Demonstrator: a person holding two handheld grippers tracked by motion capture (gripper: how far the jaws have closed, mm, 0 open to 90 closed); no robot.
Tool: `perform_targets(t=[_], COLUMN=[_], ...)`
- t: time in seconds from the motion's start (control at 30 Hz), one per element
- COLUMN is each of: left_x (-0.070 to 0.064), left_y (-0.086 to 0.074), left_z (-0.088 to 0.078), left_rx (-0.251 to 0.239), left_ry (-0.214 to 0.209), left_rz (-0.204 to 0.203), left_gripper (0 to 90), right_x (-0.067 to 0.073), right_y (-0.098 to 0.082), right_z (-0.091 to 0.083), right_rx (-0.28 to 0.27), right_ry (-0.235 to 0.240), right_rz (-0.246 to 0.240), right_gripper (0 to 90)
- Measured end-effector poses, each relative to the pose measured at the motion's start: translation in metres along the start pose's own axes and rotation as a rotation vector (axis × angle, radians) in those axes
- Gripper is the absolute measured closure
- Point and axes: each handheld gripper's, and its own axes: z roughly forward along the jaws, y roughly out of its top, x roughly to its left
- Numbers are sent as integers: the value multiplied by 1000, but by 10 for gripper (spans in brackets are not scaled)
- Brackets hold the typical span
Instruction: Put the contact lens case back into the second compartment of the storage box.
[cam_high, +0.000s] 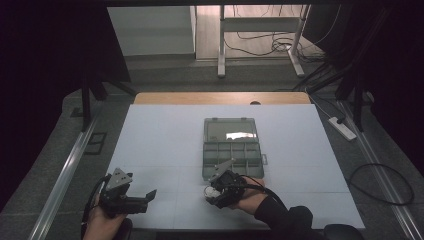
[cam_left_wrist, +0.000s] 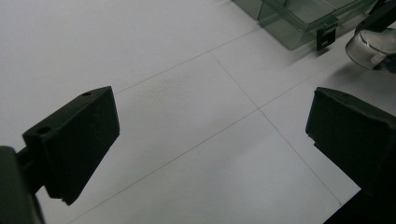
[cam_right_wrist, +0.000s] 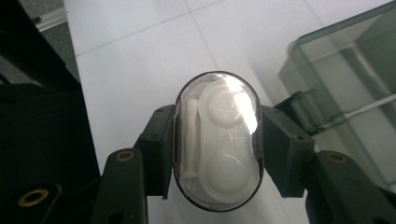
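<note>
My right gripper (cam_right_wrist: 218, 140) is shut on a clear oval case (cam_right_wrist: 218, 140) with white parts inside; its two jaws press on the case's long sides. In the high view that right gripper (cam_high: 211, 192) and the clear oval case (cam_high: 209, 191) sit just in front of the open grey compartment box (cam_high: 232, 150), near its front left corner. My left gripper (cam_high: 150, 195) rests at the table's front left, pointing right, jaws wide apart. In the left gripper view the left gripper (cam_left_wrist: 210, 135) stands open over bare white table, with the clear oval case (cam_left_wrist: 373, 46) at the far right edge.
The compartment box (cam_left_wrist: 299, 23) has its lid laid back and several dividers, with a small latch at its front edge. The white table top (cam_high: 165, 150) ends at a wooden strip at the back. A power strip (cam_high: 342, 127) and cables lie on the floor to the right.
</note>
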Motion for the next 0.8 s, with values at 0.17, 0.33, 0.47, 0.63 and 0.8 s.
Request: perform_targets(t=[0.17, 0.33, 0.47, 0.63, 0.8], left_x=[0, 0, 0, 0, 0], left_y=[0, 0, 0, 0, 0], left_z=[0, 0, 0, 0, 0], left_rx=[1, 2, 2, 2, 2], left_ry=[1, 2, 3, 3, 4], left_rz=[-1, -2, -1, -2, -3], left_gripper=[28, 28, 28, 28, 28], right_x=[-5, -11, -14, -21, -30], right_y=[2, 5, 6, 9, 10], right_z=[-7, -13, -16, -19, -20], right_rx=[-29, -64, -80, -100, -111], right_ry=[-14, -26, -40, -66, -90], right_rz=[38, 79, 99, 136, 171], right_gripper=[491, 491, 491, 491, 491])
